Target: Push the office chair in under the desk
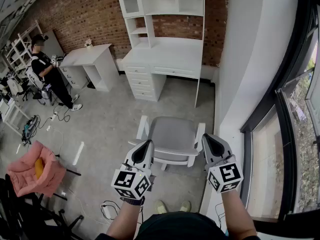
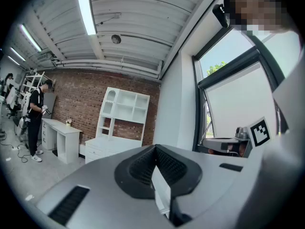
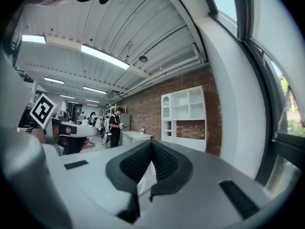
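Observation:
The grey office chair with white armrests stands on the floor, its back toward me. It is out in front of the white desk with drawers and a shelf unit against the brick wall. My left gripper is shut at the chair back's left corner. My right gripper is shut at the right armrest. Whether either one touches the chair I cannot tell. In the left gripper view the shut jaws of the left gripper point toward the desk. The right gripper view shows the right gripper shut too, with nothing between the jaws.
A white wall and a window run along the right of the chair. A person stands by a smaller white desk at the left. A pink-covered seat and cables lie near left.

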The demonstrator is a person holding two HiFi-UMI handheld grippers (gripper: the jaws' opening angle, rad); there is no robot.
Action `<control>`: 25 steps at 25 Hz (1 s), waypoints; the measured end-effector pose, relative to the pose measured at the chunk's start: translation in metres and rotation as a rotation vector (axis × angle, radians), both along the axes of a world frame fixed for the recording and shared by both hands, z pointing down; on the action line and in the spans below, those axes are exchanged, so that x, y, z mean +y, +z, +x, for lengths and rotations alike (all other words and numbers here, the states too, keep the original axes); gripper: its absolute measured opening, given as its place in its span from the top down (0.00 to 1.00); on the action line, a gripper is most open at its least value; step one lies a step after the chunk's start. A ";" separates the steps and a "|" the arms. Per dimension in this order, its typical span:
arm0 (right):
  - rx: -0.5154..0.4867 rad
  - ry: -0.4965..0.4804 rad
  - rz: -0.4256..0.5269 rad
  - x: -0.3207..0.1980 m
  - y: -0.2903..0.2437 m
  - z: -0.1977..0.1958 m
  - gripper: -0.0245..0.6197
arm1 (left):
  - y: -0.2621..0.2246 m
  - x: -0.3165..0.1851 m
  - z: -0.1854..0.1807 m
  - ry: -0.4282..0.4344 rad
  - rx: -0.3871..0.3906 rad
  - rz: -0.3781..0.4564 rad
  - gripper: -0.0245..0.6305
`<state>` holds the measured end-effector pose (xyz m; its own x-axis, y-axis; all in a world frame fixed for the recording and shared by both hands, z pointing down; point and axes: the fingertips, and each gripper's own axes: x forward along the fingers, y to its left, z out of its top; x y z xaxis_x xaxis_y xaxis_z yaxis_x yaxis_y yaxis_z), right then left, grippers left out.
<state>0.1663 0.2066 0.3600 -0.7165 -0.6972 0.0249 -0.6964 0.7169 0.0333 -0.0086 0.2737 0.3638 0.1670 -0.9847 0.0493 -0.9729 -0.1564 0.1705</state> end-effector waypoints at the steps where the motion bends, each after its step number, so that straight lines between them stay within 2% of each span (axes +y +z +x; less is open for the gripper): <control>1: 0.003 0.000 -0.003 0.000 0.002 0.000 0.96 | 0.000 0.000 0.000 -0.001 -0.001 0.000 0.95; 13: 0.004 -0.015 -0.008 0.004 0.004 -0.004 0.96 | -0.001 0.004 -0.004 -0.015 -0.003 -0.002 0.95; 17: -0.021 -0.068 -0.016 0.009 0.005 -0.010 0.96 | 0.003 0.004 0.001 0.036 0.003 -0.012 0.95; 23: 0.047 -0.140 -0.047 0.017 0.040 -0.021 0.95 | 0.036 0.004 0.006 0.121 -0.110 -0.051 0.95; 25: 0.068 -0.157 -0.061 0.020 0.052 -0.023 0.95 | 0.048 0.006 0.004 0.134 -0.123 -0.064 0.95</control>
